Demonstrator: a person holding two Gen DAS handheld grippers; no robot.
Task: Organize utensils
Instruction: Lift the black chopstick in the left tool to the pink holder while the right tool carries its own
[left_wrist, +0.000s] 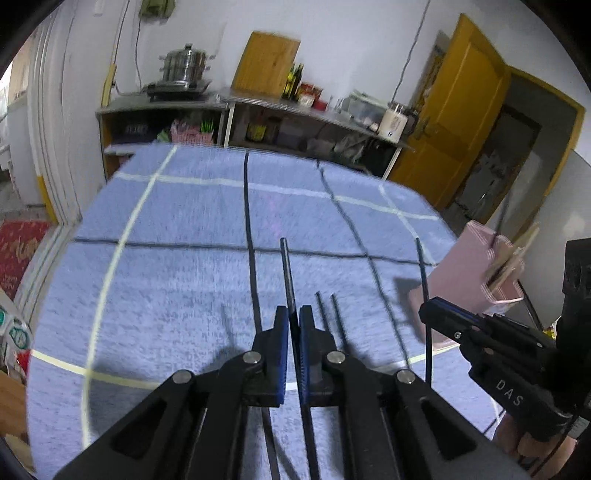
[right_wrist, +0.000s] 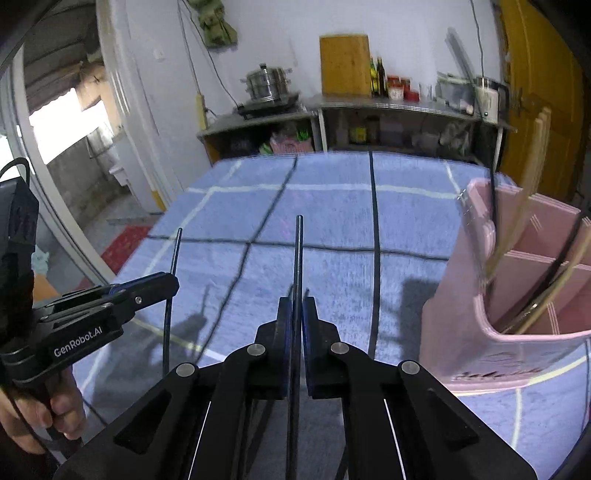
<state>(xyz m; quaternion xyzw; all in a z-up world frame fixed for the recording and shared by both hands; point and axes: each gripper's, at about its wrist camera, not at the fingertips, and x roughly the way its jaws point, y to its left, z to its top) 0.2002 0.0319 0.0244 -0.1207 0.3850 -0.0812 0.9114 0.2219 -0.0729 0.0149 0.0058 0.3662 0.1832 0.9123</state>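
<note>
Black and thin, one chopstick (left_wrist: 289, 280) stands clamped between my left claw's (left_wrist: 293, 325) closed pads, and a second chopstick (right_wrist: 297, 258) is pinched the same way in my right claw (right_wrist: 295, 314), both raised above the blue checked cloth (left_wrist: 184, 277). The pink holder (right_wrist: 517, 288) stands on the cloth at my right, its near side cut off by the frame. Motion blur smears the pale and dark sticks inside it, so I cannot count them.

"GenRobot.AI" on left tongs (right_wrist: 168, 282); "DAS" on right tongs (left_wrist: 428, 310).
</note>
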